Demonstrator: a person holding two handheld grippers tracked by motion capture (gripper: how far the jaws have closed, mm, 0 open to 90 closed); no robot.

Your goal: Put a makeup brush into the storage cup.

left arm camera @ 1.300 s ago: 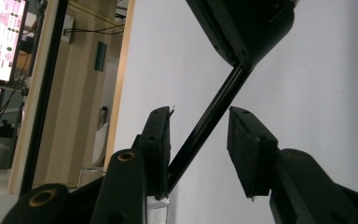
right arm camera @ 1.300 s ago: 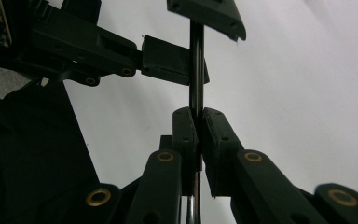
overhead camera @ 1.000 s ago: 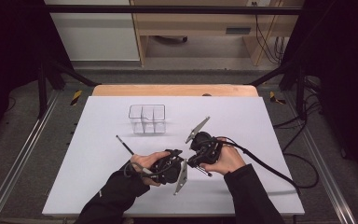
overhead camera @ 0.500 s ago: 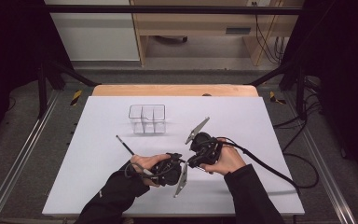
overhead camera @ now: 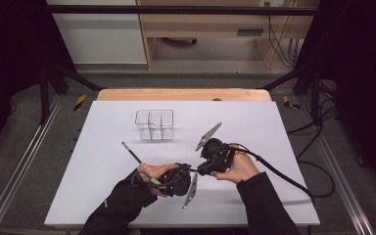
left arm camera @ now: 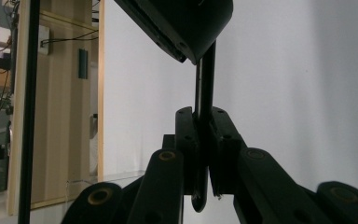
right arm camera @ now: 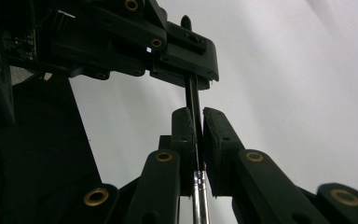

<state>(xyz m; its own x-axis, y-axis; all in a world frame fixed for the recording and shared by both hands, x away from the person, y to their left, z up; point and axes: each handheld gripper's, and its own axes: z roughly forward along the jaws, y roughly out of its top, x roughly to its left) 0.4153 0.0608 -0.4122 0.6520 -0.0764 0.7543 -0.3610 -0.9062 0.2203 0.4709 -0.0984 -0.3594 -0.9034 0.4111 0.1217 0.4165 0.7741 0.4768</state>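
The board [overhead camera: 103, 196] lies on the table, whose far edge [overhead camera: 183, 94] shows behind it. The compartment tray [overhead camera: 154, 125] stands on the board near its far edge, left of centre. A thin stick [overhead camera: 131, 152] lies nearer, toward the left edge. The left gripper [overhead camera: 188, 171] and right gripper [overhead camera: 196, 170] meet nose to nose near the near edge, at centre, with a thin rod [left arm camera: 206, 88] between them.

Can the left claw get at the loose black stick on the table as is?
Probably not yet. The loose black stick lies near the left claw with bare table between, but that claw is shut on a thin rod the right claw also clamps. It must let go first.
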